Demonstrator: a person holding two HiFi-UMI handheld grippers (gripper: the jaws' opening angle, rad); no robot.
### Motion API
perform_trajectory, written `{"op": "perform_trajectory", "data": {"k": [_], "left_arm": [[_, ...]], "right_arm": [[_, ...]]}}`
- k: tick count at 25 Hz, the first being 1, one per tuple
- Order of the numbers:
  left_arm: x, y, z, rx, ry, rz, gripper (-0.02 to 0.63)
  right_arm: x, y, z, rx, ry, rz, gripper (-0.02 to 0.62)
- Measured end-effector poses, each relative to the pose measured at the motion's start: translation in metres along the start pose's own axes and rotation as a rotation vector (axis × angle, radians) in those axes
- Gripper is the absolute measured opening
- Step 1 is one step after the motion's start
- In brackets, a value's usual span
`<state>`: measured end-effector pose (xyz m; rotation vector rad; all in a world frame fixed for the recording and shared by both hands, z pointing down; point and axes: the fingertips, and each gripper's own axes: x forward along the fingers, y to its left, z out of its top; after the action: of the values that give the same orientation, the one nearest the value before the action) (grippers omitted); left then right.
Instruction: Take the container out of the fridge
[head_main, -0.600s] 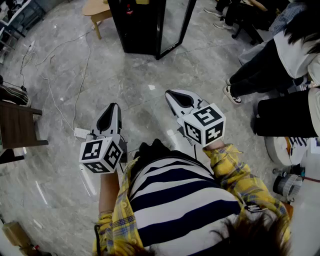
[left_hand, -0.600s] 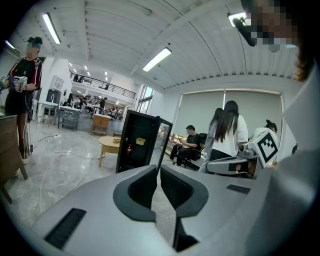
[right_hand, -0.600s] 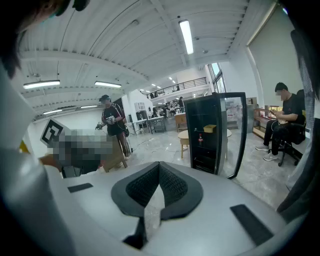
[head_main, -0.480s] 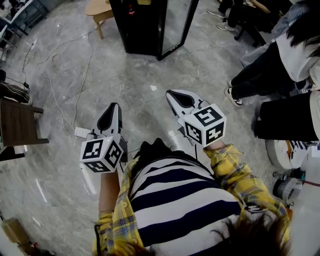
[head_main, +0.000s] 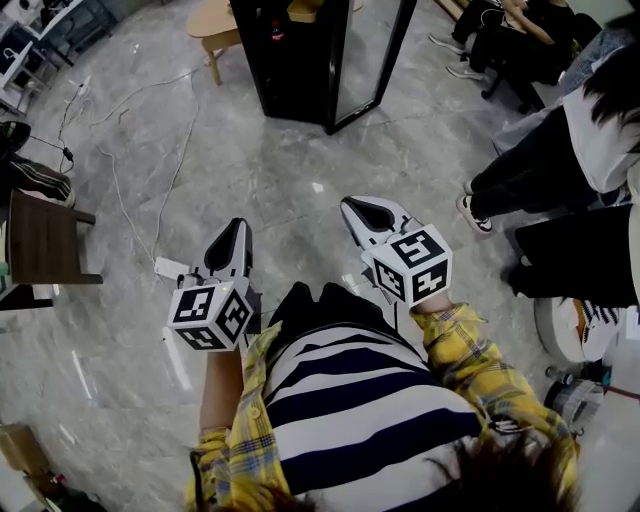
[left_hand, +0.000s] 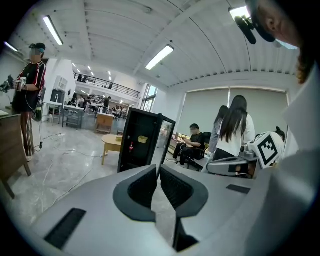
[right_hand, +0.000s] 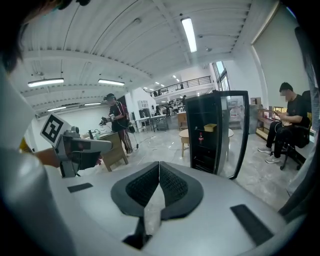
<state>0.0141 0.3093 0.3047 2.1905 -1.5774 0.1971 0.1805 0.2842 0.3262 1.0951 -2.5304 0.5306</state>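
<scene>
Head view: fridge (head_main: 295, 60) stands ahead across open floor (head_main: 250, 170), door (head_main: 375, 50) swung open on its right side. Both claws are well short of it. left gripper (head_main: 238, 224) and right gripper (head_main: 350, 205) are held out in front of the person, and the right one sits nearer the opening. There's a yellowish patch at the top of the cabinet, probably the container, but it's too small here to call. Left gripper view: left gripper (left_hand: 159, 167) has its jaws pinched to a thin slit with nothing between them. The fridge (left_hand: 140, 145) is dead ahead, a touch left of the jaw line. The container (left_hand: 143, 139) is a small yellow tub on an upper shelf, above and right of a red bottle (left_hand: 131, 146). A round wooden table (left_hand: 112, 142) stands just left of the cabinet. Right gripper view: right gripper (right_hand: 159, 164) has its tips touching, also empty. The fridge (right_hand: 207, 135) is off to the right of its axis, so this claw points left of target. The container (right_hand: 210, 127) is on the upper shelf with the bottle (right_hand: 200, 136) lower left of it, and the door (right_hand: 237, 135) stands clear on the right. Can't tell the tub's long axis at this range. My read: it's an approach phase, nothing is gripped yet, and the key offset is forward and up. Whichever claw goes in has to open first. The right is nearer but needs to swing right to line up.
</scene>
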Motion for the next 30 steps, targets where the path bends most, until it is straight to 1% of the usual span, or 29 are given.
{"op": "perform_trajectory", "data": {"k": [6, 12, 18, 24, 30], "left_arm": [[0.004, 0.011, 0.0, 0.005, 0.012, 0.032, 0.037], [0.026, 0.037, 0.009, 0.014, 0.0, 0.04, 0.037], [0.07, 0.062, 0.029, 0.026, -0.013, 0.026, 0.037], [0.109, 0.097, 0.052, 0.037, 0.014, 0.0, 0.037], [0.145, 0.136, 0.074, 0.033, 0.03, -0.009, 0.037]], "right_arm": [[0.013, -0.002, -0.004, 0.003, 0.027, 0.014, 0.028], [0.041, -0.006, 0.006, -0.036, 0.042, 0.002, 0.028], [0.081, -0.025, 0.026, -0.065, 0.054, 0.006, 0.028], [0.136, -0.035, 0.052, -0.065, 0.078, 0.014, 0.028], [0.19, -0.044, 0.079, -0.061, 0.088, 0.022, 0.028]]}}
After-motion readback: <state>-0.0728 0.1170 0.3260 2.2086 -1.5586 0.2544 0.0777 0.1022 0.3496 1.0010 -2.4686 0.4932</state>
